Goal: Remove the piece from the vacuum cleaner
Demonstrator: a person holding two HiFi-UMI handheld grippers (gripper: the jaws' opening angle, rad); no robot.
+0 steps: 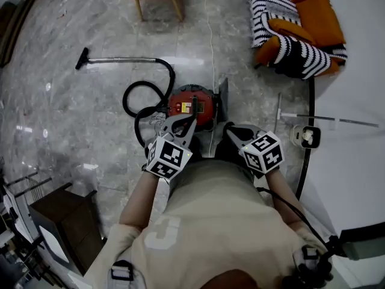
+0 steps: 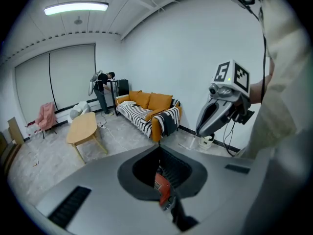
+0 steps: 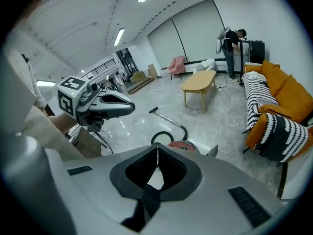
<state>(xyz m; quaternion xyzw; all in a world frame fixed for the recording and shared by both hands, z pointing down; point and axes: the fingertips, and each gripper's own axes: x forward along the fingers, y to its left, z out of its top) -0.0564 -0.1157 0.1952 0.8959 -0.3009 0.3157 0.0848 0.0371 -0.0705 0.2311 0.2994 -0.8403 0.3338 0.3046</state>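
We are holding both tools low over the red vacuum cleaner (image 1: 191,103), which is sitting on the marble floor (image 1: 90,131) near our feet. Its black hose (image 1: 141,92) is curling off to the left. The left tool (image 1: 191,119) is pressed together on nothing, its tips hovering over the cleaner's near side. The right tool (image 1: 228,128) is likewise pressed together and empty, just right of the cleaner's near edge.
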